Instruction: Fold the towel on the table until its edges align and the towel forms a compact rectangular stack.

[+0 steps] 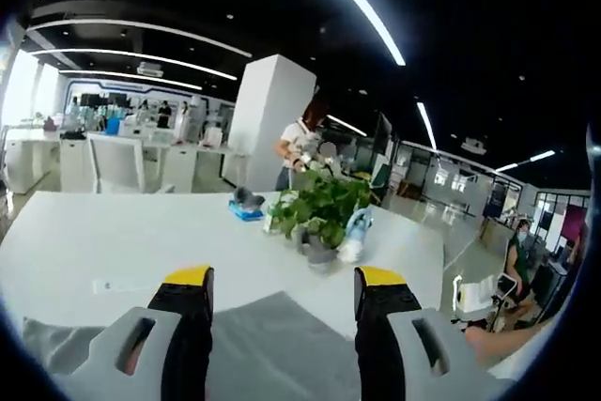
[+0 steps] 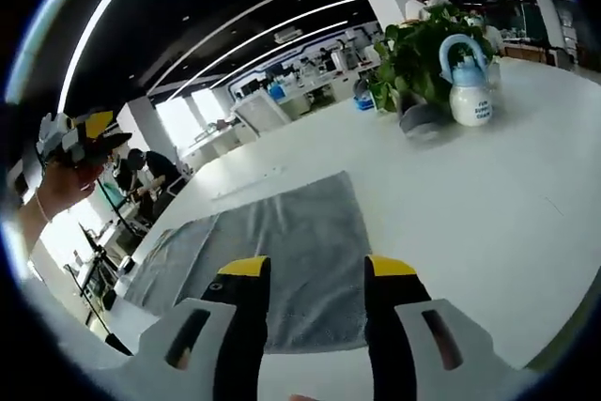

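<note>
1. Clearly at the opening step: grey towel [image 2: 272, 251] lying flat on the white table [image 2: 488, 204], spread in a single layer, no fold visible yet.
2. Seen from the right gripper view as a rough rectangle, near edge just beyond the jaws, far right corner reaching toward the middle of the table, left side running off toward the table's left edge.
3. Seen from the left gripper view as a grey sheet [image 1: 272, 340] directly under and between the jaws, far corner pointing away across the table [image 1: 84, 232].
4. Right gripper [image 2: 317, 274] held above the near edge, jaws spread wide, nothing between them, no contact with the cloth.
5. Left gripper [image 1: 282, 284] likewise wide apart and empty, hovering over the towel.
6. Also caught at the far left of the right gripper view: the left gripper [image 2: 80, 138] raised in a hand, well above the table.
7. Potted plant [image 2: 423, 49] and a white spray bottle [image 2: 467, 91] standing far right on the table, well apart from the cloth; small blue item [image 1: 246, 206] beyond them in the left gripper view.
8. Next, probably: lower both grippers to two corners along one edge, pinch each, lift and carry that edge across to the opposite one.
9. Calls for matching grips on the same edge, so the halves land square.
</note>
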A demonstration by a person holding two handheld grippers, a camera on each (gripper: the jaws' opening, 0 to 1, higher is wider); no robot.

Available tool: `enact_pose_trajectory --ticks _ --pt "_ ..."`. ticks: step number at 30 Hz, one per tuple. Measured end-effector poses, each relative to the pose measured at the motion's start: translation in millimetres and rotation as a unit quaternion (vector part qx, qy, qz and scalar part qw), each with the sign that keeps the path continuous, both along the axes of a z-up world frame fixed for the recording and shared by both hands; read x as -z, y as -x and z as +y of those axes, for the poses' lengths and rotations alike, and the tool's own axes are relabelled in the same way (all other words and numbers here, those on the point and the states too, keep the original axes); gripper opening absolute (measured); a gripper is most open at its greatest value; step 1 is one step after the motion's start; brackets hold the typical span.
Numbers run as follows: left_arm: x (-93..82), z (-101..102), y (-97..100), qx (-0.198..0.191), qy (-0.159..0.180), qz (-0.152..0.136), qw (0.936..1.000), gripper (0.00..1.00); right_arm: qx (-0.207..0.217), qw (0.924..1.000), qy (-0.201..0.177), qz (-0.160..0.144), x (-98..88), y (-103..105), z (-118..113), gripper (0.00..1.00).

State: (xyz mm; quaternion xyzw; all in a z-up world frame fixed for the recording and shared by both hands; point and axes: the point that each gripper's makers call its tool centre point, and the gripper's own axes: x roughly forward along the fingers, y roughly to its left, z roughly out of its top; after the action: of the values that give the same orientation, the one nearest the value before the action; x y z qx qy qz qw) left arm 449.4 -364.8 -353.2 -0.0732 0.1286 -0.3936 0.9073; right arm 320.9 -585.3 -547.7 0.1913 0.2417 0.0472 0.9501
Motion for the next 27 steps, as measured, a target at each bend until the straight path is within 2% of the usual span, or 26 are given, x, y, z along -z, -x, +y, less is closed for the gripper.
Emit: enact_pose_trajectory --ticks 4,7,11,12,19,27 --pt "-6.3 -12 -7.8 0.006 0.011 -0.006 0.9999 0.62 -0.018 0.9994 0.022 0.017 9.2 -1 2 0.39" --pt "-8.1 -25 -14.4 0.018 -0.011 -0.023 0.9995 0.62 -0.021 0.9991 0.024 0.027 16.8 -3 3 0.4" --pt "-9.0 -42 -22.4 0.032 -0.005 -0.017 0.9993 0.62 -0.019 0.9985 0.027 0.043 30.1 -2 1 0.4" --pt "-8.1 -48 -23.9 0.038 -0.008 -0.018 0.9991 0.62 -0.021 0.998 0.026 0.053 35.3 0 1 0.4" --pt "-4.0 -79 -31.4 0.067 -0.022 -0.026 0.9972 0.62 -0.013 0.9966 0.03 0.075 51.9 4 -3 0.41" --pt "-3.2 -104 -46.7 0.091 -0.028 -0.028 0.995 0.61 -0.004 0.9947 0.028 0.099 71.2 6 -5 0.42"
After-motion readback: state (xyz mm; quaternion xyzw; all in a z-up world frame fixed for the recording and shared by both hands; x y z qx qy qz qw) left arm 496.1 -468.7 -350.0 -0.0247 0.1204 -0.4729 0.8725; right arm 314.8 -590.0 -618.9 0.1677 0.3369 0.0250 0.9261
